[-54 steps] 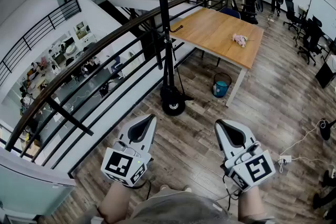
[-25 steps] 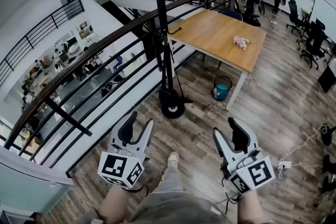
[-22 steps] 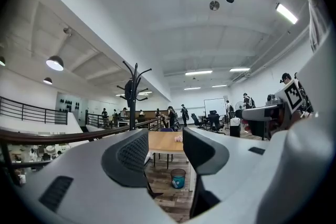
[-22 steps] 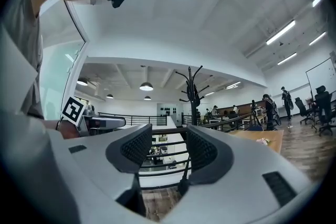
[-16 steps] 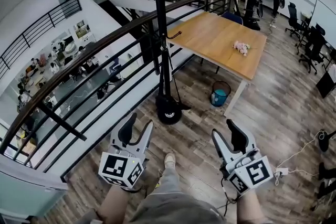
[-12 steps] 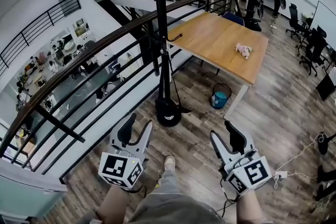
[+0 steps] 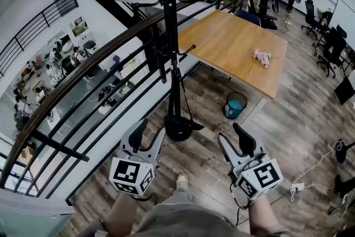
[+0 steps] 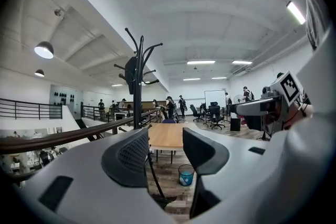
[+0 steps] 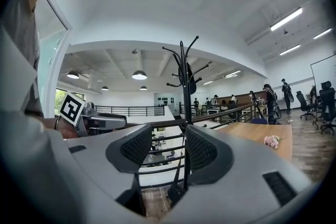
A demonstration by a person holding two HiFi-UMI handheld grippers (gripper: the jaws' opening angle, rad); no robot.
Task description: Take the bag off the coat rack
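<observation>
So you're basically at the start line here, nothing's been grabbed yet. Your left gripper [image 7: 148, 136] has its jaws spread wide with nothing between them, and the right gripper [image 7: 233, 142] is the same: wide open and empty, with only background showing through the gap. Both are held low in front of you over the grey-brown wood plank floor [image 7: 205, 175]. They're well apart from the tall black metal coat rack [image 7: 173, 53], which stands on its round base right by the dark railing with the brown handrail [image 8: 52, 139]. The small dark bag [image 8: 131, 75] hangs way up near the top of the rack on one of the upper hooks, snug against the pole. I can't really make out its strap or which hook it loops over, it's too small in every view. The right gripper view has the pole lined up between its jaws, but that's just sightline, not contact. My read is that the whole job is left to do: close the gap to the rack, raise a gripper up to that top hook, clamp the bag or its strap, and lift it up and off the hook's tip. None of that has started as far as I can see.
</observation>
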